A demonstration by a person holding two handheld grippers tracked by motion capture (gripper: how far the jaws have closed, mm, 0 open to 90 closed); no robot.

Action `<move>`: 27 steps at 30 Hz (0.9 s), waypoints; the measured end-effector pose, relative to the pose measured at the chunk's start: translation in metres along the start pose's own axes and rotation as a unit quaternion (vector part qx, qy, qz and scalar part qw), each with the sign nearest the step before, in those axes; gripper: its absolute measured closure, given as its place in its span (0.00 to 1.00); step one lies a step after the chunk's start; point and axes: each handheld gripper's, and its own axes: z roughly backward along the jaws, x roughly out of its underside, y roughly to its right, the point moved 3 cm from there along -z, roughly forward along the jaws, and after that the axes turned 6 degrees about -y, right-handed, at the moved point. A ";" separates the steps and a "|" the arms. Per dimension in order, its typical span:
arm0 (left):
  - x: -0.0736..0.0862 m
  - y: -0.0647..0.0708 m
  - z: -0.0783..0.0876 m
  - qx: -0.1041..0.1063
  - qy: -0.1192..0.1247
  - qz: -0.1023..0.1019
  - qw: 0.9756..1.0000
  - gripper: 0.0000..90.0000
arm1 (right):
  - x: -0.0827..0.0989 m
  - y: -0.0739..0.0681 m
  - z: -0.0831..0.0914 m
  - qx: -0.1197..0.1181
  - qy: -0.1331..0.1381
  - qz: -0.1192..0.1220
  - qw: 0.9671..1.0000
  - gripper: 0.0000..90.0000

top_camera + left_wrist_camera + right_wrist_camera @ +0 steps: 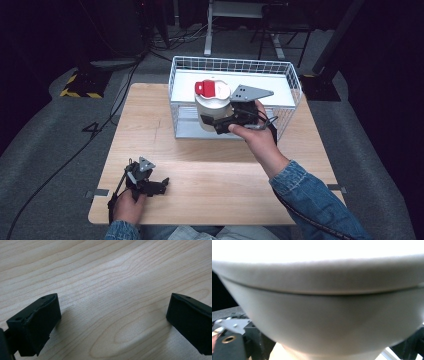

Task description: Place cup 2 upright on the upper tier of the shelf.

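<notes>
Gripping a white container (214, 107) with a red-and-white lid, the right gripper (223, 123) holds it by its side, jaws half closed around it, above the front wall of the wire basket (287, 70) at the table's (215, 170) far edge. Near the front left corner, the left gripper (159, 186) rests on bare wood, jaws wide apart, nothing between them. Grey carpet and cables surround the table.
</notes>
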 end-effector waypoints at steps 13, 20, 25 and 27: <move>0.000 0.000 0.000 0.000 0.000 0.000 1.000 0.00 | -0.019 0.043 0.003 0.057 0.008 -0.022 0.998 0.13; 0.001 0.001 0.000 0.002 0.000 0.002 1.000 0.00 | -0.023 0.066 0.003 0.085 0.013 -0.034 0.996 0.13; 0.001 0.001 0.000 0.002 0.000 0.002 1.000 0.00 | -0.024 0.084 0.005 0.106 0.017 -0.054 0.993 0.13; 0.001 0.001 0.000 0.002 0.000 0.002 1.000 0.00 | -0.024 0.090 0.006 0.114 0.017 -0.056 0.992 0.13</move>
